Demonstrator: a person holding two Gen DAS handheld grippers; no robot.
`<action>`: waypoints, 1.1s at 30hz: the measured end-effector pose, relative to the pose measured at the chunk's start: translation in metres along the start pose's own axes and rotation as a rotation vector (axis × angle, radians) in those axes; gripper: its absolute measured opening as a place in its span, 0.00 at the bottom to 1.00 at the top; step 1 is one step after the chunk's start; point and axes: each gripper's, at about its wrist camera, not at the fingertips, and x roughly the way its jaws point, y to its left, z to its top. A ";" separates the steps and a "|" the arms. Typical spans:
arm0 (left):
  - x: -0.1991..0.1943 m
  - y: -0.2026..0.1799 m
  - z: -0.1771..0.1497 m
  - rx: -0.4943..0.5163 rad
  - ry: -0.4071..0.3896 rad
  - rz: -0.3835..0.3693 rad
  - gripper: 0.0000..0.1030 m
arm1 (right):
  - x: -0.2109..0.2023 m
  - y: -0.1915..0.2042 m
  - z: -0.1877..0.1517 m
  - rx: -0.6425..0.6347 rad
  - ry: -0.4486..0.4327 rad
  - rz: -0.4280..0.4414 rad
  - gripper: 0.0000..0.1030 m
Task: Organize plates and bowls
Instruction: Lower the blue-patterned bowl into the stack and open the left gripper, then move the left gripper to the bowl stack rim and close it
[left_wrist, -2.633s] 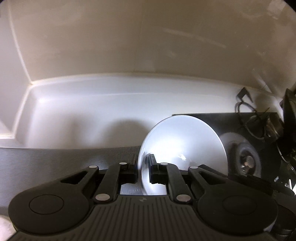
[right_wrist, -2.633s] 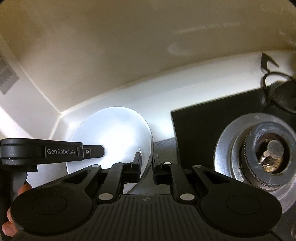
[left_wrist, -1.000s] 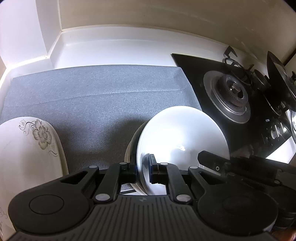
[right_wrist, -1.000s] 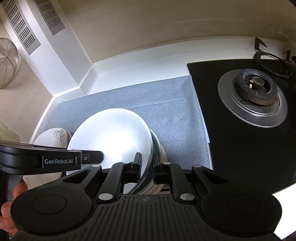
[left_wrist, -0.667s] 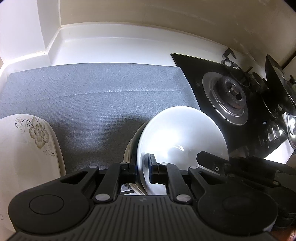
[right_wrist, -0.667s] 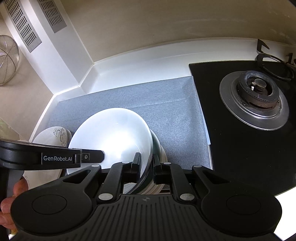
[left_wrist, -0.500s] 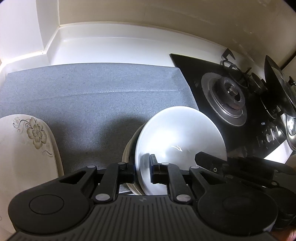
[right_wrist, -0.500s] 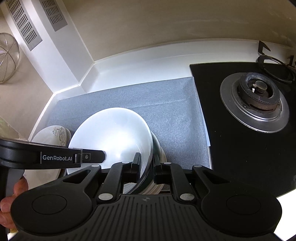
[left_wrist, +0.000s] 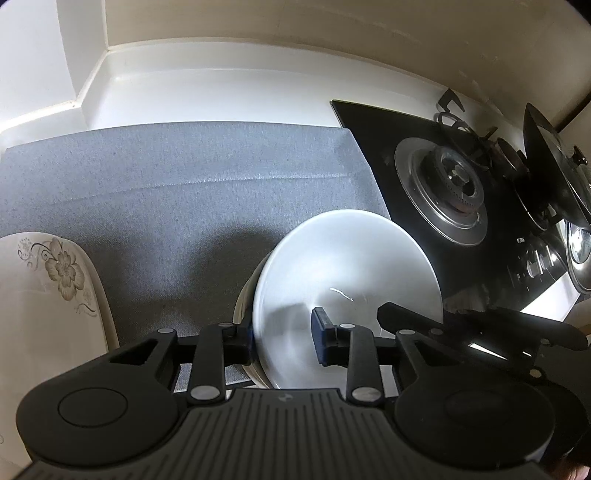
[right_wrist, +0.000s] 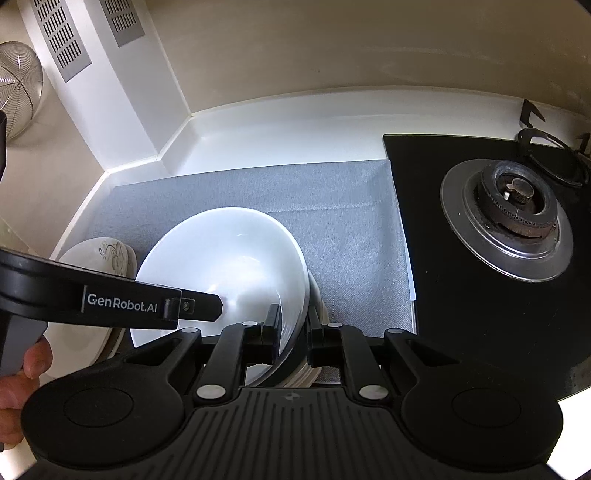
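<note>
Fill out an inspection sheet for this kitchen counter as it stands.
Surface: grey mat over a white counter.
Job's things: white bowl set on stacked dishes; floral plates lie apart on the mat's left.
Clutter: nothing seen on the mat.
Grippers: left gripper opening, pads straddling the bowl's rim; right gripper clamped on the opposite rim.
Cables: nothing seen.
Surroundings: black gas hob with a bare burner, pot lids farther right, wall vents.
</note>
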 end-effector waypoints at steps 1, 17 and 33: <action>0.001 0.000 0.000 0.000 0.005 -0.002 0.32 | 0.000 0.000 0.001 0.006 0.004 0.004 0.17; -0.014 0.000 -0.001 0.004 0.003 -0.056 0.65 | -0.018 -0.019 0.019 0.016 -0.025 -0.018 0.61; -0.013 0.057 -0.006 -0.233 -0.042 -0.050 1.00 | -0.014 -0.062 0.004 0.228 0.002 0.098 0.67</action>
